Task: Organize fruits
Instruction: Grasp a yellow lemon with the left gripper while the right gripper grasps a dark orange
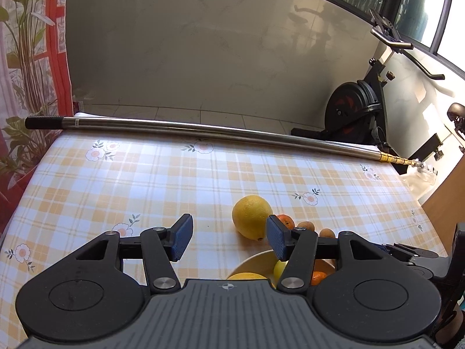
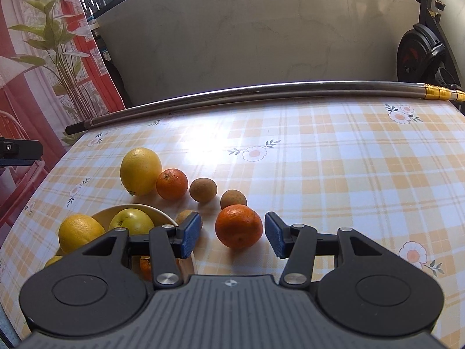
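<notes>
On checked table (image 2: 319,174), right gripper (image 2: 232,235) fingers apart astride orange (image 2: 238,225), untouched, left gripper (image 1: 229,240) fingers apart, empty, lemon (image 1: 250,216) ahead, bowl (image 2: 139,208) left, pole (image 2: 261,93) behind.

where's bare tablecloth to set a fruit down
Free: the wide checked tablecloth right of the near orange, back to the steel pole; also the cloth left of the big yellow lemon. Crowded: around the cream bowl, where loose fruit clusters.
</notes>
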A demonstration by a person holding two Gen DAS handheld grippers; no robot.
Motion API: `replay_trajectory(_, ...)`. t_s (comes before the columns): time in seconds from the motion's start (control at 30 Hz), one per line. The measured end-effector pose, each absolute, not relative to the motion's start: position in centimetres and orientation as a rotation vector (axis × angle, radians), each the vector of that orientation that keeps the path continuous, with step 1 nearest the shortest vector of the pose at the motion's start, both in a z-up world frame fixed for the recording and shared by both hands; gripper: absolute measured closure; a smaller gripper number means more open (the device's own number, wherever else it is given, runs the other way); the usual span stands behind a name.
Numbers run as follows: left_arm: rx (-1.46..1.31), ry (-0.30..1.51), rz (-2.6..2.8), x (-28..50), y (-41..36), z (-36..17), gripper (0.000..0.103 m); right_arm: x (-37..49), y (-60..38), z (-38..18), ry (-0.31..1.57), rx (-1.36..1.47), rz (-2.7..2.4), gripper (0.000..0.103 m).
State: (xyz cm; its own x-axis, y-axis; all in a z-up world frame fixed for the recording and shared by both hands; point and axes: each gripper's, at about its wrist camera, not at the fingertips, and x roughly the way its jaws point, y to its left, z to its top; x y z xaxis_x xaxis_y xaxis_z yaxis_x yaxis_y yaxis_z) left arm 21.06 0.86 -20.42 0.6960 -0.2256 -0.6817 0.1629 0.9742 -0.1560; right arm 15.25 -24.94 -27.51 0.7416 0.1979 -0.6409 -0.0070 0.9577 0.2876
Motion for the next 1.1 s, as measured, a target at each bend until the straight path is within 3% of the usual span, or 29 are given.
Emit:
replay_trajectory(0.13,-0.079,0.778,-0.225,21.9,0.3,-20.8,0.044,15.5,-25.2,-28.0,0.74,0.293,0.117,0.052)
replay_trajectory(0.3,-0.073,0.801,-0.231,22.9,-0.2,-21.6,0.044,15.8,-25.3,-28.3,0.74,0.303,0.116,0.06)
replay_trajectory(0.8,-0.335,0.915,-0.218,29.0,-0.8,-25.6,0.038,15.6,-25.5,-28.5,0.731,0.321,0.121,0.061)
replay_trajectory(1.1,-0.317,0.973,-0.195,31.2,-3.1,-28.5,0.038,15.5,-25.5,-28.5,0.728,0.332,0.122,0.061)
